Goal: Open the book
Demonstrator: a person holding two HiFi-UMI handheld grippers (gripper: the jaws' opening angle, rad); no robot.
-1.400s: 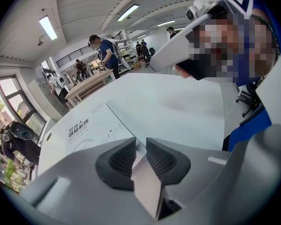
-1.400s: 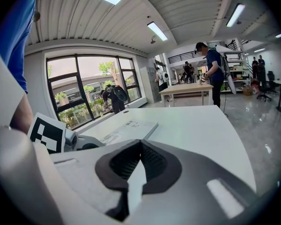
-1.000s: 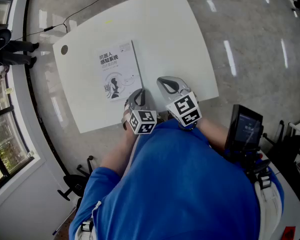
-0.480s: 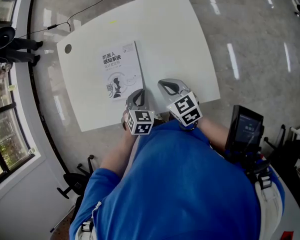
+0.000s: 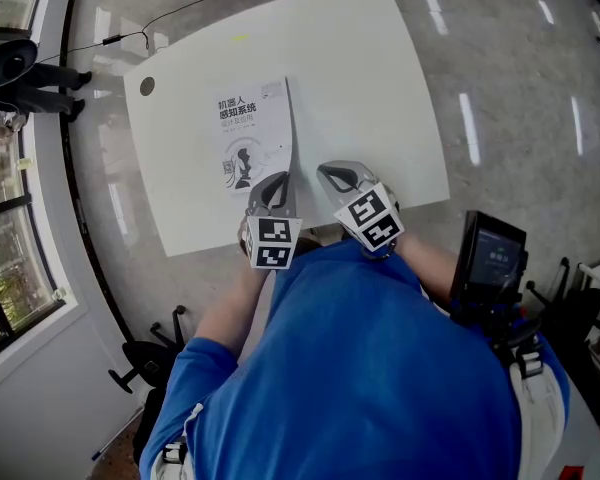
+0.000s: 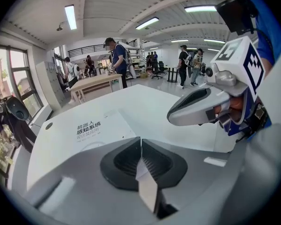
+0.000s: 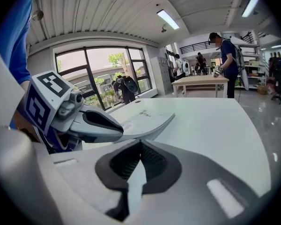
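A white paperback book (image 5: pixel 248 133) with black print lies on the white table (image 5: pixel 365 78), left of middle. My left gripper (image 5: pixel 273 184) is at the book's near right corner, shut on the front cover. In the right gripper view the cover (image 7: pixel 147 121) bows upward off the table into the left gripper's tips (image 7: pixel 118 136). The left gripper view shows the printed cover (image 6: pixel 91 129) just beyond its closed jaws (image 6: pixel 140 142). My right gripper (image 5: pixel 338 174) hovers beside it to the right, over bare table, its jaws together with nothing in them (image 7: pixel 140 146).
A round cable hole (image 5: pixel 147 86) sits at the table's far left corner, and a cable (image 5: pixel 180 13) runs over the floor beyond. A screen on a stand (image 5: pixel 495 258) is at my right. People and a wooden table (image 6: pixel 96 81) are far off.
The left gripper has closed on the cover's near right corner and risen, so the cover now curls up off the book. The right gripper shifted only slightly.
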